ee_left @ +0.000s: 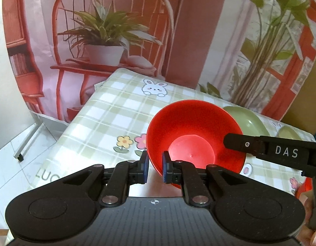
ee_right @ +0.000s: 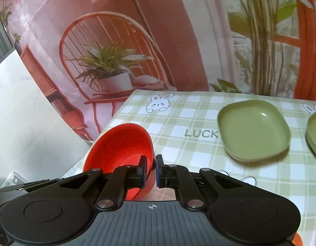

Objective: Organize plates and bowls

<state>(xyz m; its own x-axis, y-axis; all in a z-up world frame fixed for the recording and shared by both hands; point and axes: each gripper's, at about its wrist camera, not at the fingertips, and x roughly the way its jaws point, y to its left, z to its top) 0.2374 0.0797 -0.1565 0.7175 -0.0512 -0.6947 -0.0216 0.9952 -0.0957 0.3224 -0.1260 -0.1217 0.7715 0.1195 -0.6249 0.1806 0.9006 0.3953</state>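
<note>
A red bowl [ee_left: 190,131] hangs tilted above the checked tablecloth, gripped from two sides. My left gripper [ee_left: 155,164] is shut on its near rim, one blue pad inside and one outside the wall. In the left wrist view my right gripper [ee_left: 232,141] comes in from the right onto the opposite rim. The right wrist view shows the red bowl [ee_right: 121,143] with my right gripper [ee_right: 151,164] shut on its rim. A green square plate [ee_right: 254,129] lies flat on the table to the right, and a second green plate [ee_right: 315,135] is cut off by the frame edge.
The table [ee_left: 108,114] wears a green-checked cloth with rabbits and flowers; its left edge drops to a tiled floor [ee_left: 12,164]. A printed backdrop [ee_left: 108,30] of a chair and plants hangs behind. Something red [ee_left: 303,186] shows at the right, beside a person's fingers [ee_left: 315,236].
</note>
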